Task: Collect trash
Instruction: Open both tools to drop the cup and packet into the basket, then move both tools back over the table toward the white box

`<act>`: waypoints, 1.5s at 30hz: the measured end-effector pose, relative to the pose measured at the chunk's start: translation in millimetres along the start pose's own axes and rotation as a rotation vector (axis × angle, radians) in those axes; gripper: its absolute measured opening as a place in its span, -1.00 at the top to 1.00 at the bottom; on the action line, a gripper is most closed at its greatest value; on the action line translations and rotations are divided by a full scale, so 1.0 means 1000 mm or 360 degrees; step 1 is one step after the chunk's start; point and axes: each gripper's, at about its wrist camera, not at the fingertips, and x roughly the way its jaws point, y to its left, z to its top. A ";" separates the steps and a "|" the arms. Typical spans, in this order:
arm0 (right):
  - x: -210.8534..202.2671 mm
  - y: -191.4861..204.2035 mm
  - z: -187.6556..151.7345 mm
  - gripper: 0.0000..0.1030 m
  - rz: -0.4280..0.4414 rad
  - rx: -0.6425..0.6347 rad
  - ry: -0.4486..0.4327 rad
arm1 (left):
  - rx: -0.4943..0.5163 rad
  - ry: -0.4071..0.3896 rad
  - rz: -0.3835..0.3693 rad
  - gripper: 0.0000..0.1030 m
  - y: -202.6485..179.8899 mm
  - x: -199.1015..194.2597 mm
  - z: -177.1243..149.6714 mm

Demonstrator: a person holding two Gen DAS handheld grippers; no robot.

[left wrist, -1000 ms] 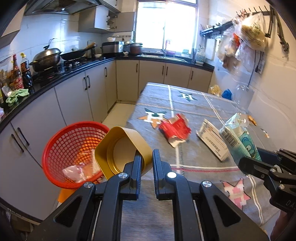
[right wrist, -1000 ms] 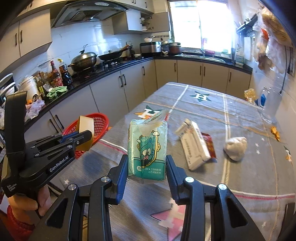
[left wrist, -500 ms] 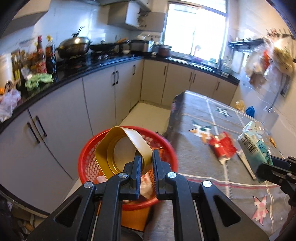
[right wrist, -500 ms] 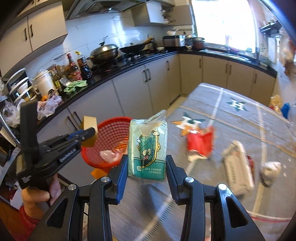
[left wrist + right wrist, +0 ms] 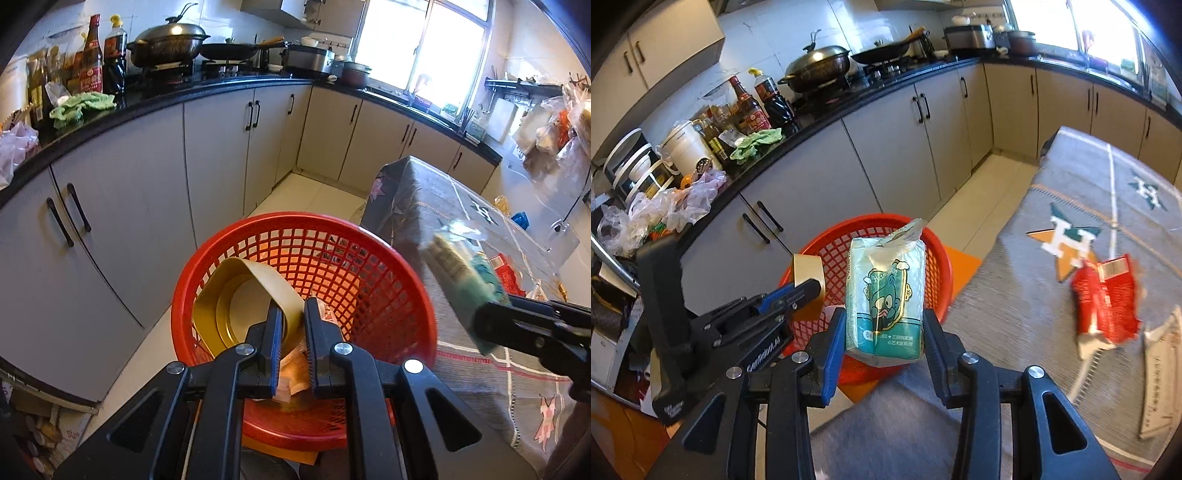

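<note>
Left gripper over the mouth of the round red plastic mesh basket, jaws closed tight on the thin wall of a gold, rounded-square foil tray, pinched at its near rim. Tray tilted, open side towards the camera, hanging inside the basket's rim on the cabinet side. Crumpled orange-pink wrappers low in the basket, beneath the jaws. Basket on an orange stool on the pale tiled floor, between the grey kitchen cabinets and the end of the table with the grey patterned cloth.

Right gripper partly open around a teal and white plastic pack of tissues with a cartoon figure, both pads pressed to the pack's sides, pack upright, its crimped clear top upward. From the right wrist view, pack in front of the basket's near rim, above the table edge; from the left wrist view, same pack blurred, just beside the basket's table side, not inside it.

On the tablecloth, well apart from the basket: a crumpled red and white snack bag and, near the picture's right edge, a flat white printed carton, both blurred.

On the black countertop: dark sauce bottles, a green cloth, a lidded steel wok, clear plastic bags.
</note>
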 end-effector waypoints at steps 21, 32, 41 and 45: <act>-0.029 -0.026 -0.011 -0.08 0.0041 0.0135 -0.0118 | 0.0035 -0.0111 -0.0067 -0.02 -0.019 -0.030 -0.002; -0.096 -0.081 -0.066 -0.08 -0.0041 0.0269 -0.0229 | 0.0222 -0.0041 -0.0241 -0.11 -0.104 -0.042 -0.034; -0.165 -0.172 -0.113 -0.08 -0.0192 0.0554 -0.0385 | 0.0398 0.0099 -0.0368 -0.11 -0.180 -0.030 -0.056; -0.193 -0.220 -0.131 -0.08 -0.0303 0.0747 -0.0468 | 0.0430 0.0166 -0.0427 -0.12 -0.213 -0.025 -0.054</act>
